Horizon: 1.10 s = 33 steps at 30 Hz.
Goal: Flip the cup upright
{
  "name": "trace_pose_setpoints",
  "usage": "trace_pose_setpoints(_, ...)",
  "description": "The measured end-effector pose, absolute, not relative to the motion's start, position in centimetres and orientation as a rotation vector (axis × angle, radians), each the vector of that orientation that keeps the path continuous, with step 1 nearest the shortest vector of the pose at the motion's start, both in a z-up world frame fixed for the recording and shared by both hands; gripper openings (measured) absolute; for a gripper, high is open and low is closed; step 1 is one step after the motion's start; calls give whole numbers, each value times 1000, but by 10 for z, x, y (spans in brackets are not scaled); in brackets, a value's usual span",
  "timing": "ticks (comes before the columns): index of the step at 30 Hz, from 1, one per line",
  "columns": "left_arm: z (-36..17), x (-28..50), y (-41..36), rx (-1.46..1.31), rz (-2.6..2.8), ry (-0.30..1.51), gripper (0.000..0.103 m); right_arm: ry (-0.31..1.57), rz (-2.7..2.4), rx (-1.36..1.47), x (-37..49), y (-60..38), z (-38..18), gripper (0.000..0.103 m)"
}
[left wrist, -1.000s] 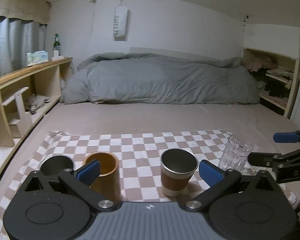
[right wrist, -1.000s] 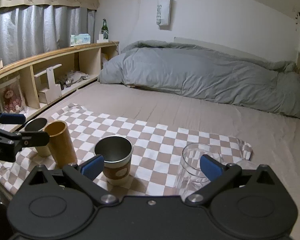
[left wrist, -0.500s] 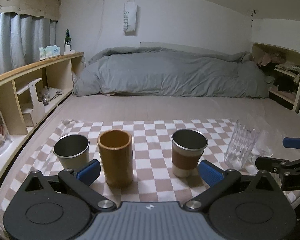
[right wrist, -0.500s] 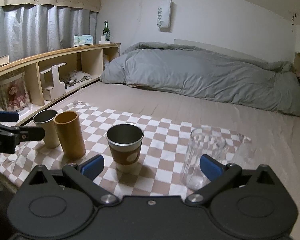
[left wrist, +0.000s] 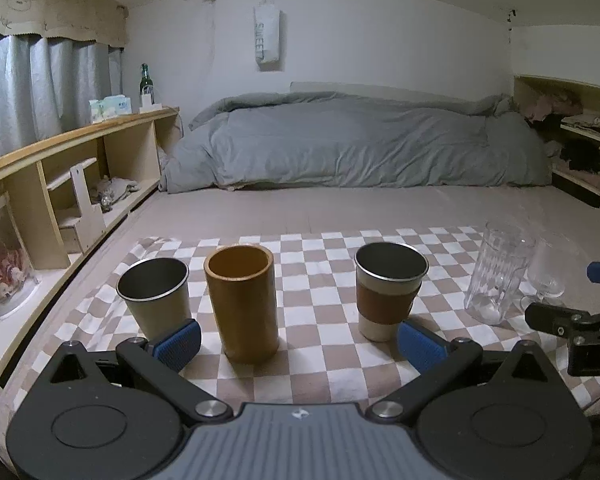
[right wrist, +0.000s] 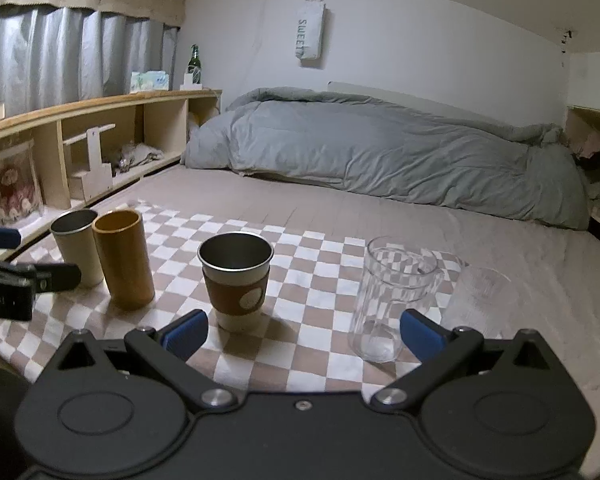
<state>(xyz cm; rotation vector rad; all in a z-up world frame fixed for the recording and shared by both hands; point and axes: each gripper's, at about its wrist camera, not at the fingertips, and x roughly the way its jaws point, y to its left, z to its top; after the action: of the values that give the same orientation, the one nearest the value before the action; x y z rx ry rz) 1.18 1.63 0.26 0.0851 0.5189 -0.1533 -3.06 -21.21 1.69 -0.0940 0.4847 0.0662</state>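
Five cups now stand in a row on the checked cloth, and since a second ago I have drawn both of my tools back and up, so the row sits farther off and I see it whole. From the left edge of the cloth come the plain steel cup, just beside it the tall brown cup, then the steel cup with a brown sleeve, the ribbed clear glass and, at the right edge, a small stemmed glass. My left hand-held gripper has its blue pads wide apart with nothing between them; my right hand-held gripper is likewise spread and empty, its pads framing the sleeved cup and the ribbed glass. Every cup I can make out has its mouth up, though the stemmed glass is too faint in the right view for me to be sure. I judge the flipping is done, or nearly, and that backing off is the closing move. The cloth lies on the bed, near its front edge, with a rumpled grey duvet along the far side. A wooden shelf runs along the left edge of the bed under grey curtains, with a green bottle on top, and a cloth bag hangs on the white wall.
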Motion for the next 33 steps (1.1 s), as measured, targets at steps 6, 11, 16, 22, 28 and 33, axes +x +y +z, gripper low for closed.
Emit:
trace_pose_setpoints(6,-1,13,12,95,-138,541,103,496,51,-76,-30,-213,14,103)
trace_pose_setpoints(11,-3,13,9,109,-136,541,103,508,41,-27,-29,-220,12,103)
trace_pose_setpoints(16,-3,14,13,92,-125,548,103,513,38,-27,-29,-221,11,103)
trace_pose_setpoints(22,-3,12,12,95,-118,547,103,518,40,-18,-29,-221,12,103)
trace_pose_setpoints(28,-2,11,12,94,-114,543,103,518,34,-31,-29,-219,11,103)
trace_pose_setpoints(33,-2,11,12,96,-113,543,103,518,30,-30,-30,-218,11,103)
